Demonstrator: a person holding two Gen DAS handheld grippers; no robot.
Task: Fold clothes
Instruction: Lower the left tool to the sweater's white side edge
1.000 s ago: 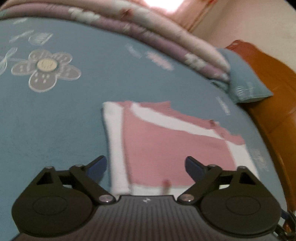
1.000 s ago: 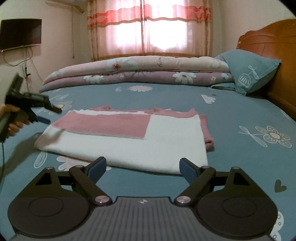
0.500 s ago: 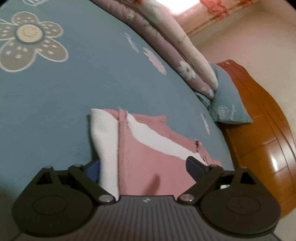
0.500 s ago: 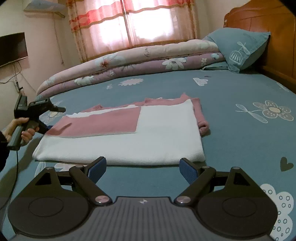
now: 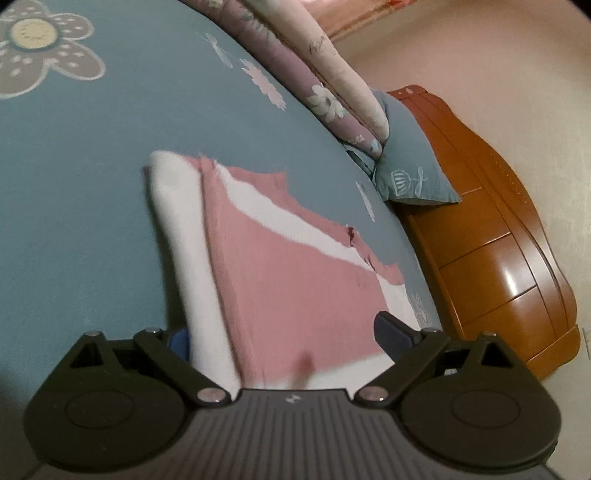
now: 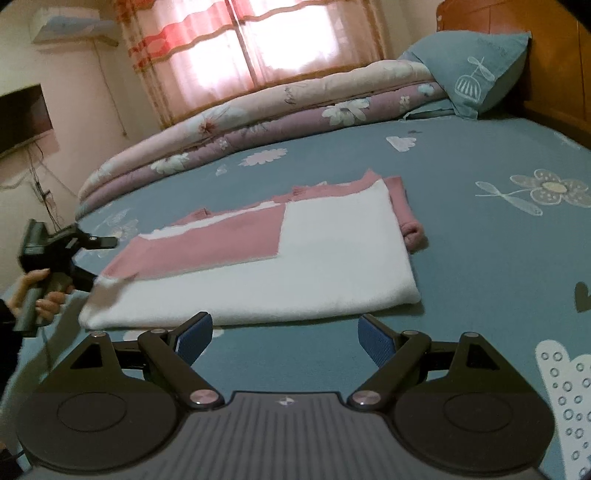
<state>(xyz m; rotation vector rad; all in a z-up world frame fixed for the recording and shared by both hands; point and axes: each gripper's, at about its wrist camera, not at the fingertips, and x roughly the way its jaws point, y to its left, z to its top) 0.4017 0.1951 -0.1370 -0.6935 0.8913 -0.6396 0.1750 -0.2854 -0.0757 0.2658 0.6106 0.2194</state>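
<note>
A: Item one, the garment?

B: Folded pink-and-white garment (image 6: pixel 295 266), one piece, lying flat on the bed sheet (image 6: pixel 480 236). It sits just ahead of the right tongs (image 6: pixel 284 338), its white near edge close to the blue pads (image 6: pixel 194 338) but apart from them. A pink panel lies on top toward the left tongs (image 6: pixel 94 258); a rolled pink cuff sticks out at the far right edge.

A: Right tongs, condition?

B: Released, spread wide, nothing between the pads. They hover over bare sheet.

A: Left tongs?

B: Held in a hand (image 6: pixel 40 295) at the garment's left end. In their own view the left tongs (image 5: pixel 280 338) are spread wide and released, with the garment's end (image 5: pixel 288 280) lying in the gap. The white edge covers part of the left-side pad; whether cloth and pad touch there, I cannot tell. The other pad (image 5: pixel 391 330) stands over the white corner and does not press on it.

A: Surroundings beyond the tongs?

B: Blue-grey sheet printed with flowers. A folded quilt (image 6: pixel 258 133), cream over mauve, runs along the far side of the bed. One blue pillow (image 6: pixel 476 74) rests at the quilt's right end against a wooden headboard (image 5: pixel 498 258). Further off: pink striped curtain (image 6: pixel 240 48) over a bright window, dark screen (image 6: pixel 22 118) on the left wall, air-conditioning unit (image 6: pixel 70 24) above it.
</note>
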